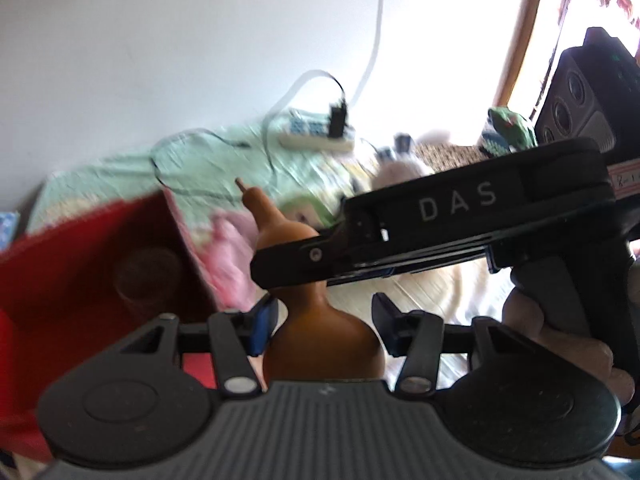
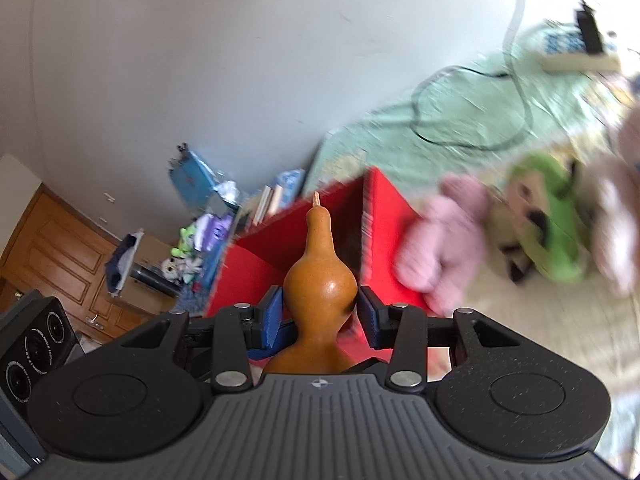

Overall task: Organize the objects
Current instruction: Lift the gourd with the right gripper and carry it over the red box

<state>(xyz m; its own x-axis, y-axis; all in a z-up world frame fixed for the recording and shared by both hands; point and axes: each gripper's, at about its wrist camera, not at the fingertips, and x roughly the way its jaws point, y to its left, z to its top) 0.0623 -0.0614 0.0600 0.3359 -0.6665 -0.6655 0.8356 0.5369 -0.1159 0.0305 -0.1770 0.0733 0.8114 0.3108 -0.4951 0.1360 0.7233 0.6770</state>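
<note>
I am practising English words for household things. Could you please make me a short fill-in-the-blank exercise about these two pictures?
1. Both grippers hold one brown ____ between their pads.
2. The open box behind it is ____ in colour.
3. On the bed, beside the pink soft toy, lies a ____ soft toy.
4. A power strip lies near the ____.

Missing words: gourd; red; green; wall
</note>
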